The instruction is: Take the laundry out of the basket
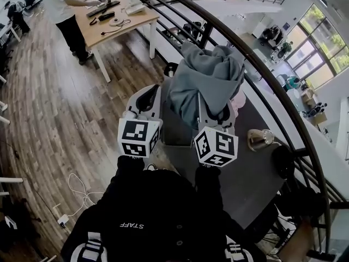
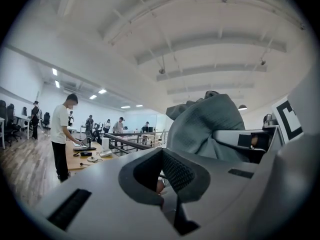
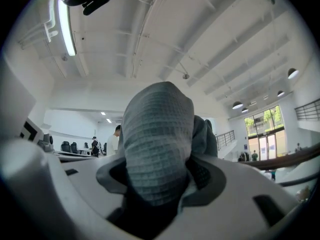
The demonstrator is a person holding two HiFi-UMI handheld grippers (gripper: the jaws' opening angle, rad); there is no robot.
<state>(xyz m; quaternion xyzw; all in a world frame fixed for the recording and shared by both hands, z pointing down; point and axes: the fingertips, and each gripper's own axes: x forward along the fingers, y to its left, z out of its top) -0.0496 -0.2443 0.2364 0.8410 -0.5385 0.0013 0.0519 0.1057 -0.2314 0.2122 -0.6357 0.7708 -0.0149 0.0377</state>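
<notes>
**Grey cloth lifted, right tongs gripping**

The right tongs (image 3: 160, 180) are closed on a grey waffle-weave cloth (image 3: 157, 139). In the right gripper view the fabric fills the gap between the pads and bulges up over them. In the head view the right tongs (image 1: 214, 107) hold the cloth (image 1: 210, 70) bunched in the air, with its folds hanging down above the dark basket (image 1: 175, 131).

The left tongs (image 2: 160, 176) are open. I see their dark ribbed pads standing apart with no fabric between them, only a sliver of background. In the head view the left tongs (image 1: 144, 100) sit just beside the cloth, on its left. Whether they touch it I cannot tell.

The basket stands at the near end of a dark tabletop (image 1: 256, 179), next to a curved black railing (image 1: 272, 86). A small shiny pot (image 1: 260, 138) stands on that tabletop, well apart from the cloth. Something pink (image 1: 239, 99) peeks out behind the cloth's right edge.

Background: a person (image 1: 62, 10) stands at a wooden tabletop (image 1: 117, 26).
</notes>
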